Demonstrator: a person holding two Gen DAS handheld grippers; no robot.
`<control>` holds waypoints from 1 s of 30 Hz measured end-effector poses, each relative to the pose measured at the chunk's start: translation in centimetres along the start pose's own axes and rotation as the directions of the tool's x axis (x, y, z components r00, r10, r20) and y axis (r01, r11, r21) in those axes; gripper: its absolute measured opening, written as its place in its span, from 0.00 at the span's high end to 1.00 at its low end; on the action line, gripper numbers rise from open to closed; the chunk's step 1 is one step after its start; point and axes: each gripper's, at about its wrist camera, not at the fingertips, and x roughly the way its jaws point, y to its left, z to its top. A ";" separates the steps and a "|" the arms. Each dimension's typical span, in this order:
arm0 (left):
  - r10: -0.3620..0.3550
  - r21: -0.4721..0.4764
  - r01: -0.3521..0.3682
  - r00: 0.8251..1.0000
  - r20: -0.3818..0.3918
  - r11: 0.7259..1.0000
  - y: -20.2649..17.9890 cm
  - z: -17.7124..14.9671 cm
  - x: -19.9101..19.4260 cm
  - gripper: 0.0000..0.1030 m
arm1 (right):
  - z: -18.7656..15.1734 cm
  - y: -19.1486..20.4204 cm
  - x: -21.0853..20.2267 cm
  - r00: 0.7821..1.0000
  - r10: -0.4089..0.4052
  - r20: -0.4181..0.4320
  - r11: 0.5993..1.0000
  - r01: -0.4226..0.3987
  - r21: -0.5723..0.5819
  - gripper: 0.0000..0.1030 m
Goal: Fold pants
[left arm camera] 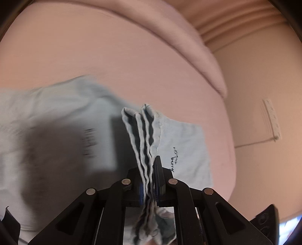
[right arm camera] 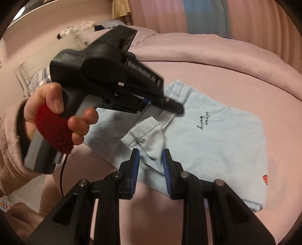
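Light blue pants (right arm camera: 217, 139) with small dark script lettering lie on a pink bed sheet (right arm camera: 254, 79). My left gripper (left arm camera: 150, 169) is shut on several bunched layers of the pants' edge (left arm camera: 143, 132), held upright between its fingers. In the right wrist view the left gripper (right arm camera: 169, 105) reaches over the pants from the left, held by a hand. My right gripper (right arm camera: 150, 156) stands part open, its blue-padded fingers on either side of a raised fold of the pants (right arm camera: 151, 139); I cannot tell if it grips it.
A pink duvet (left arm camera: 169, 37) is bunched at the far side of the bed. The bed's edge and a beige floor (left arm camera: 264, 150) lie to the right in the left wrist view. Pink curtains (right arm camera: 169, 17) and pillows (right arm camera: 75, 30) stand behind.
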 end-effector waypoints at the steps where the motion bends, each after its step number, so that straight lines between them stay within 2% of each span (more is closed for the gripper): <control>1: 0.014 -0.028 -0.014 1.000 -0.005 1.000 1.3 -0.1 0.2 0.93 | -0.1 -0.3 -0.2 1.000 0.009 0.001 1.000 -0.009 0.013 0.76; 3: -0.001 -0.060 0.000 1.000 -0.018 0.998 2.6 -0.2 0.7 0.93 | 0.0 -1.1 -0.2 1.000 0.012 0.013 0.997 -0.013 0.074 0.78; 5: -0.026 -0.083 0.025 1.000 -0.015 0.996 3.3 -0.4 1.1 0.93 | -0.9 -2.0 0.0 0.999 -0.042 0.003 0.991 0.042 0.129 0.77; 7: -0.022 -0.080 0.021 1.000 -0.011 0.997 3.4 -0.4 1.5 0.93 | -1.7 -4.0 0.6 0.991 -0.126 -0.054 0.974 0.133 0.182 0.75; 9: -0.015 -0.079 0.014 1.000 -0.012 0.997 3.3 -0.2 1.7 0.93 | -2.5 -6.1 2.0 0.978 -0.150 -0.147 0.962 0.178 0.206 0.78; 10: -0.014 -0.077 0.013 1.000 -0.012 0.997 3.0 -0.2 1.7 0.93 | -2.3 -6.1 2.7 0.976 -0.139 -0.167 0.959 0.175 0.222 0.79; 13: -0.005 -0.058 0.004 1.000 -0.022 0.998 2.6 0.0 1.1 0.93 | -2.1 -6.7 1.7 0.984 -0.115 -0.137 0.961 0.146 0.237 0.78; 16: 0.086 0.015 -0.086 0.996 0.000 0.996 1.3 0.0 -0.6 0.86 | -1.9 -8.0 -0.2 0.990 -0.100 -0.103 0.953 0.124 0.276 0.77; 18: 0.209 0.088 -0.212 0.977 0.047 0.973 0.5 -0.3 -2.3 0.65 | -1.1 -8.3 -0.6 0.990 -0.117 -0.085 0.945 0.137 0.298 0.75; 19: 0.275 0.118 -0.284 0.958 0.087 0.952 0.2 -0.5 -3.5 0.64 | -0.8 -9.2 -1.3 0.987 -0.137 -0.079 0.941 0.155 0.302 0.74; 20: 0.290 0.128 -0.303 0.951 0.110 0.944 -0.1 -0.7 -4.2 0.64 | -0.7 -9.9 -1.8 0.984 -0.159 -0.079 0.939 0.175 0.295 0.74; 22: 0.266 0.141 -0.284 0.954 0.138 0.948 -0.7 -1.1 -5.5 0.64 | -0.2 -10.4 -2.2 0.977 -0.195 -0.087 0.938 0.211 0.273 0.74; 25: 0.170 0.203 -0.197 0.975 0.144 0.959 -3.4 -1.9 -5.9 0.64 | 1.3 -11.2 -1.8 0.968 -0.228 -0.105 0.942 0.247 0.227 0.74; 27: 0.083 0.240 -0.111 0.989 0.122 0.964 -5.6 -2.2 -4.8 0.64 | 1.4 -11.1 -1.5 0.966 -0.237 -0.104 0.948 0.254 0.192 0.74; 29: -0.002 0.266 -0.022 0.996 0.088 0.964 -7.8 -2.5 -2.3 0.64 | 2.4 -11.3 -0.7 0.965 -0.241 -0.098 0.954 0.255 0.160 0.76; 30: -0.011 0.276 -0.011 0.997 0.080 0.961 -8.5 -2.5 -0.9 0.64 | 3.0 -11.4 -0.2 0.967 -0.237 -0.095 0.955 0.250 0.160 0.76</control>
